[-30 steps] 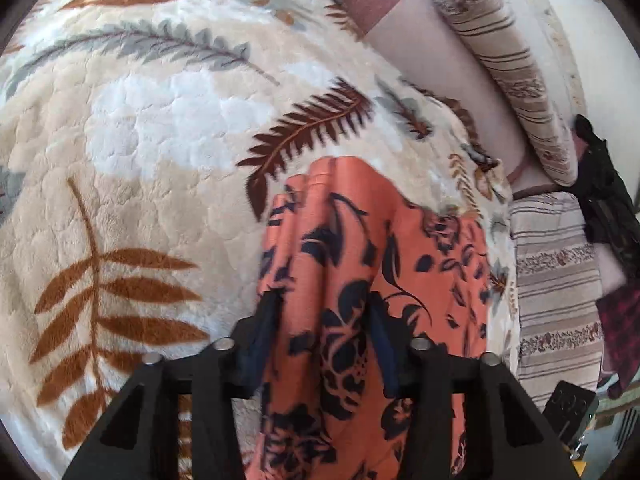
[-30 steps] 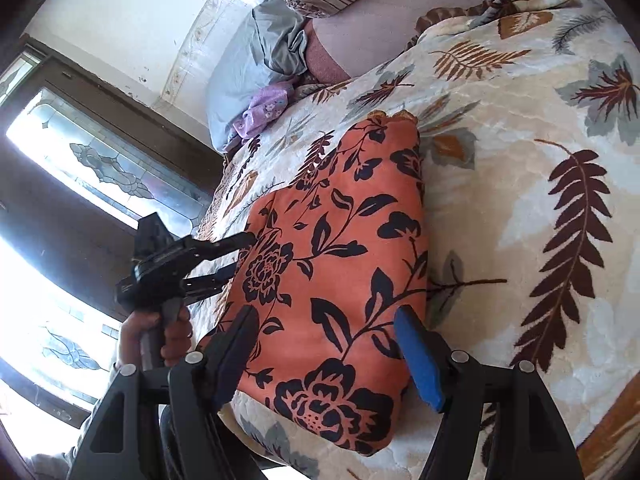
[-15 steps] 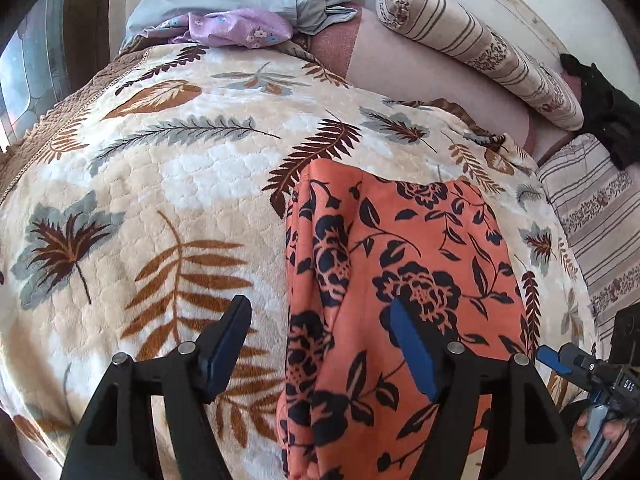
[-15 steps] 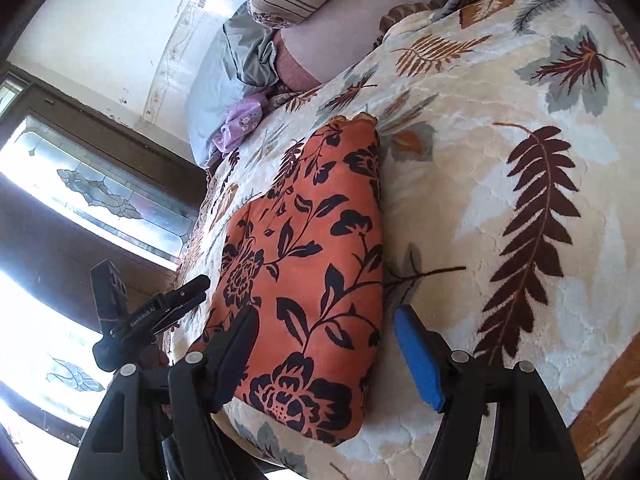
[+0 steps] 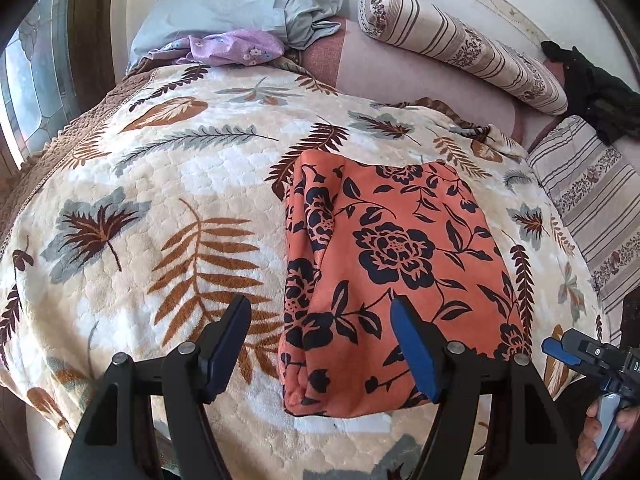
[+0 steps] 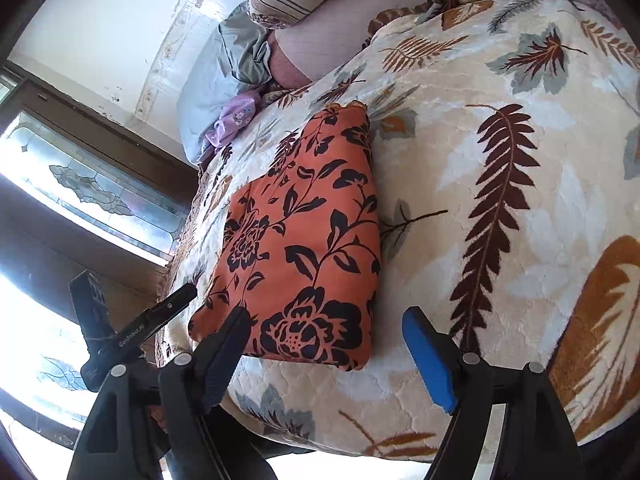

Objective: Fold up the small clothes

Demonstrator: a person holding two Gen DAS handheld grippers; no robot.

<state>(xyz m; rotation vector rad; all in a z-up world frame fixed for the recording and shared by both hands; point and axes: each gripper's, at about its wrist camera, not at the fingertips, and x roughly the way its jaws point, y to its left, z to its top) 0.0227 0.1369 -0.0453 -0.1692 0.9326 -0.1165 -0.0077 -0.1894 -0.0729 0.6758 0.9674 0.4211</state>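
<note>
An orange garment with dark flower print (image 5: pixel 392 264) lies folded into a rough rectangle on the leaf-patterned blanket (image 5: pixel 160 208). It also shows in the right wrist view (image 6: pixel 304 248). My left gripper (image 5: pixel 324 344) is open and empty, held back above the garment's near left edge. My right gripper (image 6: pixel 332 348) is open and empty, just off the garment's near corner. The right gripper shows at the lower right of the left wrist view (image 5: pixel 584 356). The left gripper shows at the left of the right wrist view (image 6: pixel 136 328).
A grey pillow (image 5: pixel 248 4) and a purple cloth (image 5: pixel 232 46) lie at the head of the bed. A striped bolster (image 5: pixel 464 44) and dark clothing (image 5: pixel 592 88) sit at the back right. A window (image 6: pixel 80 184) is beside the bed.
My left gripper let go of the orange garment, opened and pulled back and up. The garment now lies flat and folded. My right gripper stayed open and drew back slightly.
</note>
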